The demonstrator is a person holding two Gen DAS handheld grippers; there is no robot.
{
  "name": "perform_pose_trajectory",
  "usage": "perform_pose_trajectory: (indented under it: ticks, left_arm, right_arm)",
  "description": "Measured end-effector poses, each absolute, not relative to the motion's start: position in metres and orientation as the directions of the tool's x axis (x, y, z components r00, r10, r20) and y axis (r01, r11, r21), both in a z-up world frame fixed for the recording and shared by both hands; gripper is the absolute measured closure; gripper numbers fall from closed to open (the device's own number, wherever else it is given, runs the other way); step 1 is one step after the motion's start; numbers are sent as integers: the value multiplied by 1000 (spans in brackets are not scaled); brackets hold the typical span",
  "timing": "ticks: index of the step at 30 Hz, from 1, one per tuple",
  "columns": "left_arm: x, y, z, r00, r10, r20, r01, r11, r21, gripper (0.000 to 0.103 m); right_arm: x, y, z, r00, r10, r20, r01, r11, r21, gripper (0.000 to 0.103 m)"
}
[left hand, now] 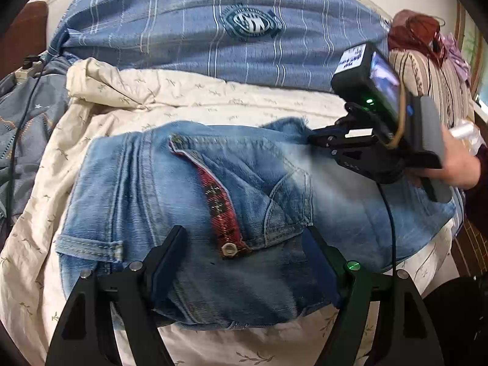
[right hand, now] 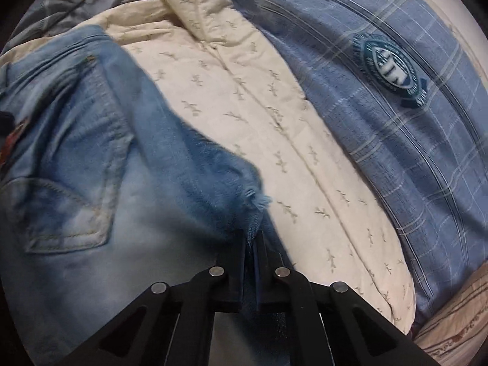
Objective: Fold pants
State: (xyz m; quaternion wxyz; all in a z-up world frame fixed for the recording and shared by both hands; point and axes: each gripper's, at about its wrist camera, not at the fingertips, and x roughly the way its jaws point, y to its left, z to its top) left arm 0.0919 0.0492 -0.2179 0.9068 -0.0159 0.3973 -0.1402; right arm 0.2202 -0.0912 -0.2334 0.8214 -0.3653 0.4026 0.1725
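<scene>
Light blue jeans (left hand: 170,189) lie on the cream leaf-print sheet (left hand: 213,97), back pocket and a red plaid trim with a button showing. My left gripper (left hand: 246,230) stands open and wide at the near edge, with a thick fold of denim lying between its fingers. My right gripper (left hand: 314,138), held by a hand (left hand: 457,164), reaches the frayed hem (left hand: 292,125) at the far right. In the right wrist view the right gripper (right hand: 251,238) is shut on that frayed denim edge (right hand: 256,198), with cloth pinched between the pads; the jeans (right hand: 91,152) spread to the left.
A blue plaid blanket (left hand: 213,30) with a round badge (right hand: 387,67) lies behind the jeans. A grey-blue quilt (left hand: 24,116) and a black cable (left hand: 18,140) sit at the left. A striped cushion (left hand: 427,76) with red cloth on top stands at the right.
</scene>
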Motion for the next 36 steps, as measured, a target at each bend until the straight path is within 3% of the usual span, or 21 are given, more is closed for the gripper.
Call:
perform_pose_trajectory:
  ticks: [4,9,10,13,17,21,27,33,36]
  left_arm:
    - [91,57,-214,667,-272,-693,220,961,-165,25]
    - [92,50,-219,655,-245,-715,231,966,-119,25]
    - [92,49,-219,652,-248,-717,237,964,-119,25]
    - [92,50,-219,649,-253,-717,236,963,-126,25]
    - [88,54,-215,666,-267,-697,232,962,-147,25]
    - [84,51,-213,692,-244,-679,224,967,-119,25]
    - [86,31,-224,667,-185,-722,239,971,-27,24]
    - [87,21,-232,660,-147,-737,258,965,39,16]
    - [87,13,-238,659,-128,-741,274,958,79,8]
  right_arm:
    - [251,-103,-233,613,-44,-789,-510,741,-437,101]
    - [272,-143,-219,549,107,-829,-412,898,-157,100]
    - [274,-159,-206,549,168,-818,-363,930,-52,100]
    - [263,-195,-178,581,231,-781,-273,959,80,99]
    - [226,-220,-168,579,211,-788,-249,966,75,99]
    - [192,-220,-192,540,177,-823,-227,972,61,99]
    - [165,-224,-235,497,101,-862,-107,993,55,99]
    - [149,-226,-239,565,103,-819,-119,992,43,99]
    - [137,-238,-236,578,135,-805,-78,991,110,98]
